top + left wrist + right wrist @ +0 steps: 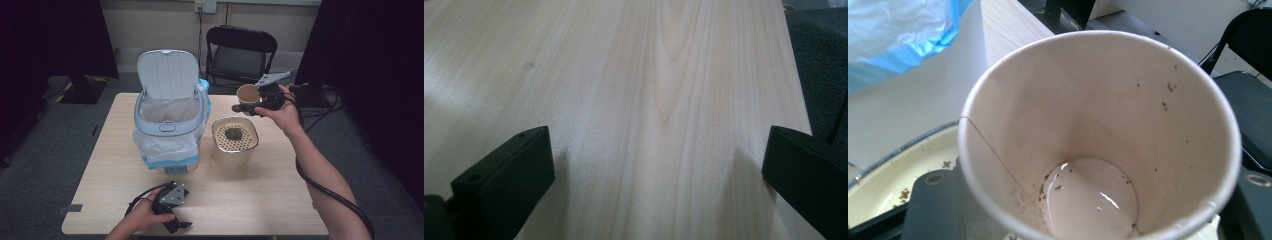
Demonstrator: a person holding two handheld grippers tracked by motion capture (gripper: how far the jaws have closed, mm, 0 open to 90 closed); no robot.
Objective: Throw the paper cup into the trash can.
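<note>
Above the far right part of the desk (280, 200), the right gripper (250, 107) is held up in the air with its jaws clamped on a brown paper cup (248, 97). That cup is tipped on its side, mouth toward the person, above and just behind the cream strainer pot (235, 142), not touching it. From the right gripper view the cup (1098, 125) sits between the two black jaws, its inside flecked with dark specks, with a little wet film at the bottom; the pot's rim (893, 175) shows below it at the left, and its far side is hidden behind the cup.

No brand, label or writing can be read on the cup, the pot or the bin (170, 115).

Near the desk's front edge, left of centre, the left gripper (172, 225) rests low on the wood in the person's left hand (142, 215). In the left gripper view its jaws stand wide apart with nothing but bare wood grain (649, 100) between them.

A dark clump (233, 133) lies on the pot's perforated insert; what it is cannot be made out. The bin stands at the middle left of the desk, lid up, lined with a white and blue bag (165, 145). A black folding chair (240, 50) stands beyond the far edge, its legs cut off by the desk.
</note>
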